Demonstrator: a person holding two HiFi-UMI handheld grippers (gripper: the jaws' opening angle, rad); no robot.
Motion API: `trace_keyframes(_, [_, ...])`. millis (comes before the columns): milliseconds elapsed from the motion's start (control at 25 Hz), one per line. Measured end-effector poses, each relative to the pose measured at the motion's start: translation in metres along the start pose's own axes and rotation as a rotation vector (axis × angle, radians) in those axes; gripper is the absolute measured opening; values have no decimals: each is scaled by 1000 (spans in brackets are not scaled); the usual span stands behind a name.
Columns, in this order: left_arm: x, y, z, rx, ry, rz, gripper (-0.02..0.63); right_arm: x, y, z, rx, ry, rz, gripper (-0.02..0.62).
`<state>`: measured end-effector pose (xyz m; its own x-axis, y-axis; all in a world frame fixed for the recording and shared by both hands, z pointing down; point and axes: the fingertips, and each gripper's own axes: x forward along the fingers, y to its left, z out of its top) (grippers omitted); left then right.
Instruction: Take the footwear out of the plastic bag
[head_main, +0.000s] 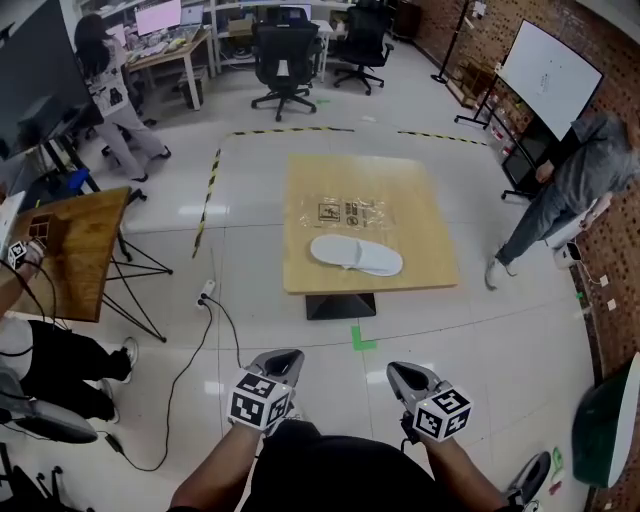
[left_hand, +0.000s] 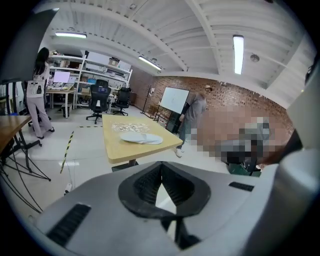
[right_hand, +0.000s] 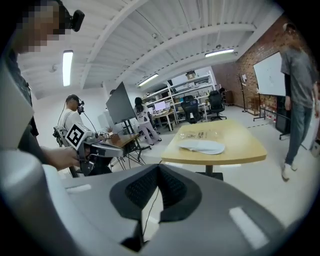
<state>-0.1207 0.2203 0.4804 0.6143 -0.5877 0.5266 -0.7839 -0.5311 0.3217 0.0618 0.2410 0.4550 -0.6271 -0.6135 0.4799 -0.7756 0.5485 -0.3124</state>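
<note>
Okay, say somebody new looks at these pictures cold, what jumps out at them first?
A pair of white slippers lies on the square wooden table in the middle of the floor, with a flat clear plastic bag just beyond them. Down by the person's body, well short of the table, the left gripper and the right gripper are both shut and empty. A bystander stands at the right near a whiteboard.

I've got open floor up to the table (head_main: 430, 250); power strip (head_main: 207, 292) left of it, person (head_main: 580, 175) off its right. Slippers (head_main: 355, 255) lie uncovered on top.
</note>
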Motion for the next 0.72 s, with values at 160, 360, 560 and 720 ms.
trace_keyframes(160, [-7,-40,-18,-23,-9,4,8,-29,15,-6,-20,-23,23,0])
trace_keyframes(360, [-19,-92,-44,24,-13,10,8,-73,15,-34,-6,-55,19,0])
trace_keyframes(560, [-33,-121,-64,16,-11,36,8,-106,14,-57,-20,-66,17,0])
trace_keyframes(720, [-48,-133,-72,33,3,57,8,-120,15,-73,4,-57,16,0])
